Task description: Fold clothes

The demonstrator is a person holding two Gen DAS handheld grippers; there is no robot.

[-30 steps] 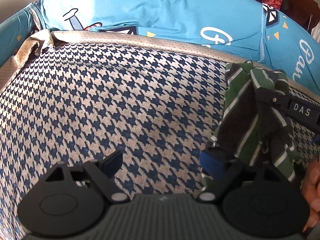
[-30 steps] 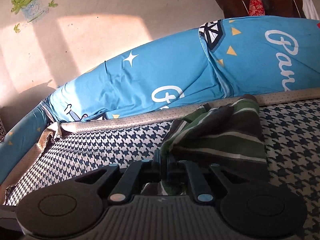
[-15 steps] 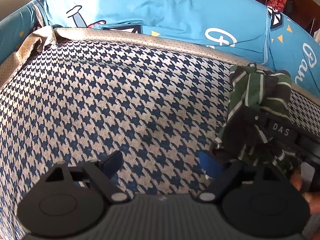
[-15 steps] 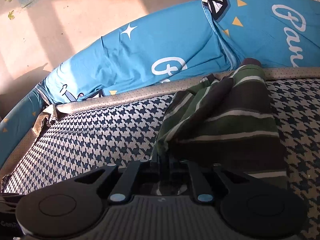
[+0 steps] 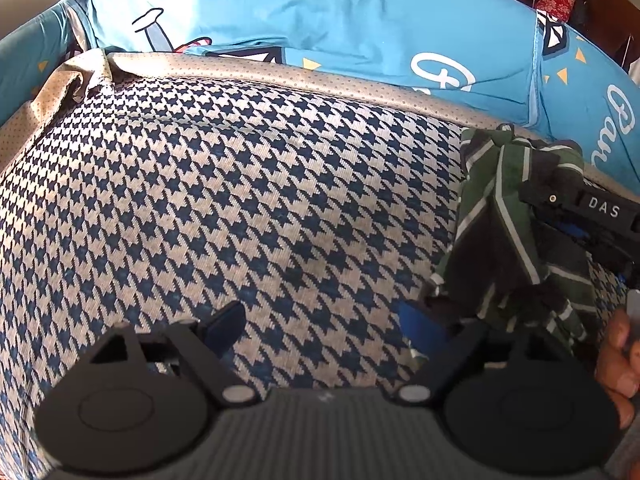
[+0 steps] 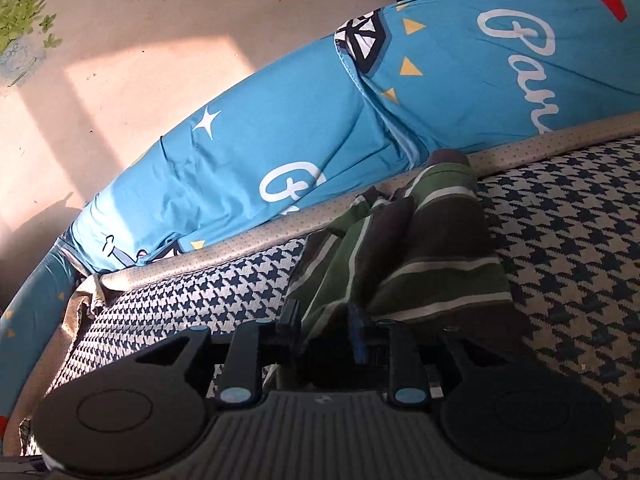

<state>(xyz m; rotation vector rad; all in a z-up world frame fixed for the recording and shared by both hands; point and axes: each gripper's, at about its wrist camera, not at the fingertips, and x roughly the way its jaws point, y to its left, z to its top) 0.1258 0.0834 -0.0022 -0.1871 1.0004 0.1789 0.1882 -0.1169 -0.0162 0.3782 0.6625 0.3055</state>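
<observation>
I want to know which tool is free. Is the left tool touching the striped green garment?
Cannot tell. In the left wrist view the left tool stands wide open over the houndstooth cover, but its right finger overlaps the garment's edge, hiding any gap.

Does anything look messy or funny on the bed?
Yes. The green striped shirt is a bunched-up, crumpled heap on the checked blanket, not folded flat. The blanket's tan edge is also rumpled at the far corner, by the blue pillows.
</observation>
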